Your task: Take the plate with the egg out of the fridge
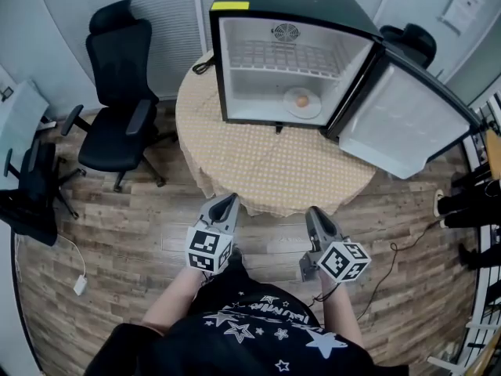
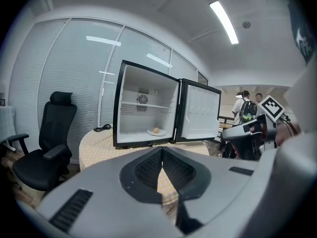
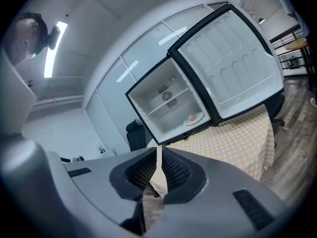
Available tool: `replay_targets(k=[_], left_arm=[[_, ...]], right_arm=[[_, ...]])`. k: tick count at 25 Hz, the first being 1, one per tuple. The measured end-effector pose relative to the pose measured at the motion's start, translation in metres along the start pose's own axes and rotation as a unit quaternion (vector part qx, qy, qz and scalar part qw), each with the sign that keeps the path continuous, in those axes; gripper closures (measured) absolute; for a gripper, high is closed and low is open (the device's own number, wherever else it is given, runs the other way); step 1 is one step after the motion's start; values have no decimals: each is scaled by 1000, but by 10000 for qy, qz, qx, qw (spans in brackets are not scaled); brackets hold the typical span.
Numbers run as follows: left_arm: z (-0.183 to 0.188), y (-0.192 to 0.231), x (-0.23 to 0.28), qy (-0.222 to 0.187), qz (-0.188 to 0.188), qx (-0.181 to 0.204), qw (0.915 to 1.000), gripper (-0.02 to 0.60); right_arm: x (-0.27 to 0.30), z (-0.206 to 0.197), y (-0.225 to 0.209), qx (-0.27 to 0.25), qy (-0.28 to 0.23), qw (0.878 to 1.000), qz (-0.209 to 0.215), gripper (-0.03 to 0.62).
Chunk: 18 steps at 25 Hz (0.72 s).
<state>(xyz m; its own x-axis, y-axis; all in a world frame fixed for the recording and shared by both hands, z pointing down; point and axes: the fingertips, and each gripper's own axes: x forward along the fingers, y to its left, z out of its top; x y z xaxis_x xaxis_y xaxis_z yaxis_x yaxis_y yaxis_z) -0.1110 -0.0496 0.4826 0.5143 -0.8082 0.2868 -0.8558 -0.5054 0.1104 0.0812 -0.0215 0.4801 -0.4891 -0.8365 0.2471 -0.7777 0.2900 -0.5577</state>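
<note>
Two grippers are hovering side by side over the wooden floor, short of the round table (image 1: 266, 163). The left gripper (image 1: 228, 200) and the right gripper (image 1: 315, 210) are both pointing toward the table and the fridge (image 1: 235, 6) standing on it. In the left gripper view the left gripper (image 2: 161, 150) is showing its jaws brought together, tips meeting and nothing between them. In the right gripper view the right gripper (image 3: 158, 150) is likewise keeping its jaws together with only a thin slit between them, empty.

One white plate (image 1: 304, 103) is sitting on the fridge floor toward the right side, under the single wire shelf (image 1: 290, 57), and one egg (image 1: 302, 99) is lying on it. Plate and egg are well apart from both grippers, straight ahead across the table, slightly nearer the right gripper's line than the left's. From the left gripper the plate (image 2: 156, 132) and egg (image 2: 156, 130) are appearing directly above the jaw tips. From the right gripper the plate (image 3: 195, 118) and egg (image 3: 191, 117) are sitting up and to the right of the tips.

One fridge door (image 1: 403, 124) is hanging wide open to the right, reaching out past the table edge. One yellow dotted cloth is covering the table, and one black cable (image 1: 205, 65) is lying on it left of the fridge. Two black office chairs (image 1: 117, 92) are standing at the left, the second one (image 1: 31, 186) at the edge of the head view.
</note>
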Motion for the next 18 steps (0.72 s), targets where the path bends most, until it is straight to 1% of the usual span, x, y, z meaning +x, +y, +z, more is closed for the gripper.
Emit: replay_targets(k=[7,13,15,18], left_arm=[[0,32,19,75,-176,-68,9998,572],[4,45,37,93,-487,-3,9988,572],[2,51,41,114,-553,8,9984,572],[-2,56,43,164,-597,-21,9981,572]], right_arm=[[29,4,3,144,-41,9997,-201,548],[46,10,0,306,-199,9982,-469,548],[53,6,0,311,-203,9979,-521,548],[59,-7,3,264,-60,9980,-578,548]])
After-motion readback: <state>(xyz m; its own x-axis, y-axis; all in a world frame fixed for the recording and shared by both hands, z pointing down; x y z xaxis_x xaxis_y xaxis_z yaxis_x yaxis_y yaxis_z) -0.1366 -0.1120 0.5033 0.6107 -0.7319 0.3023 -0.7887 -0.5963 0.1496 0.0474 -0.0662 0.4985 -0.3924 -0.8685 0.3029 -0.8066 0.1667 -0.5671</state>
